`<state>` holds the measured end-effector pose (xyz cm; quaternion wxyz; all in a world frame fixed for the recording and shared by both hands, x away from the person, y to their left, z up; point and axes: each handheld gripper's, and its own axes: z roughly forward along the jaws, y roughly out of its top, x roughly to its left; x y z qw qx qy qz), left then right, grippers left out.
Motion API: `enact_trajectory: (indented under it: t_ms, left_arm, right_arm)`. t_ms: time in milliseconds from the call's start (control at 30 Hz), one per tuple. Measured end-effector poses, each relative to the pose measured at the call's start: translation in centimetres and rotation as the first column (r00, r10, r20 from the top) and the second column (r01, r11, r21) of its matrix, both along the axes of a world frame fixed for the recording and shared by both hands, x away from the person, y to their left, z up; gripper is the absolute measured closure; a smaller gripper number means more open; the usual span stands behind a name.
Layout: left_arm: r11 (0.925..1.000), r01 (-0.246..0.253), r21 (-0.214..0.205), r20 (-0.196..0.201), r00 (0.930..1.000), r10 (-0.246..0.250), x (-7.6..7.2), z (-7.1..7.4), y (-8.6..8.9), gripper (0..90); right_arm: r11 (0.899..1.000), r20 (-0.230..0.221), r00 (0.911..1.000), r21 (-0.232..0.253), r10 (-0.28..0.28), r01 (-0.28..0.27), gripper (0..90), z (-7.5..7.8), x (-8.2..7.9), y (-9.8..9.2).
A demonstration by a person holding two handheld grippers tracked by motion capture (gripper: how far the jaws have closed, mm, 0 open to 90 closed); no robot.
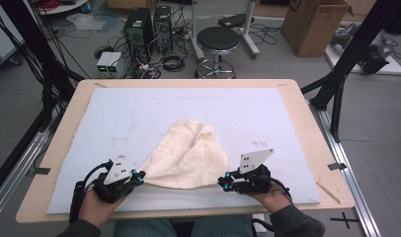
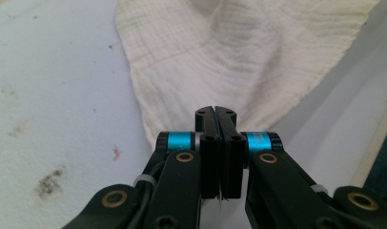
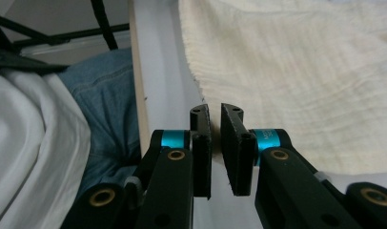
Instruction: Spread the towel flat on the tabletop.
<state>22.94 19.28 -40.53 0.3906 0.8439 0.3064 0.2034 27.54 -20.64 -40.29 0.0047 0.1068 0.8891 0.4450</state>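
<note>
Blue denim appears beyond the right gripper.

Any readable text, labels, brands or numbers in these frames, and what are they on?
None can be read.
Right gripper: tiny print on its blue sleeve, too blurred to read.
Cardboard box: a dark printed mark, cut off by the frame edge.
Cloth: no print.

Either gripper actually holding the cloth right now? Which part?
Both appear to. The left gripper is shut on the cream cloth at its near left corner; the right gripper pinches the near right corner, with a narrow gap between the jaws.
</note>
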Motion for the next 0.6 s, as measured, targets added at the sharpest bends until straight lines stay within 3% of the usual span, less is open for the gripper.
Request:
enact_trajectory:
  t_ms: [133,233,367,500,600]
  left_arm:
    - [1.0,0.003,-0.005,-0.02,0.9998,-0.003,-0.5,-1.0,0.1,88.1]
    - [0.9993,0.031,-0.018,-0.029,0.9991,-0.032,-0.5,-1.2,0.2,86.3]
    - [0.9949,0.055,-0.084,-0.028,0.998,-0.058,-0.3,-0.4,0.5,65.4]
    - [0.9911,0.06,-0.118,-0.003,0.9981,-0.061,0.5,0.5,0.7,57.5]
    - [0.9893,0.069,-0.129,0.004,0.9976,-0.069,2.0,1.3,0.3,54.2]
  right_arm:
    - [0.999,-0.032,0.9991,-0.024,0.026,-0.027,81.8,-1.3,-0.4,0.4]
    - [0.999,-0.043,0.9988,-0.025,0.02,-0.021,79.5,-1.7,-0.3,0.5]
    - [1.0,-0.046,0.9989,0.02,0.012,-0.011,66.0,-1.6,-0.2,0.3]
    - [0.997,-0.027,0.9996,0.073,-0.011,0.013,61.3,-0.6,0.2,-0.3]
    - [0.995,-0.005,0.998,0.082,-0.062,0.063,60.0,0.1,1.0,-0.8]
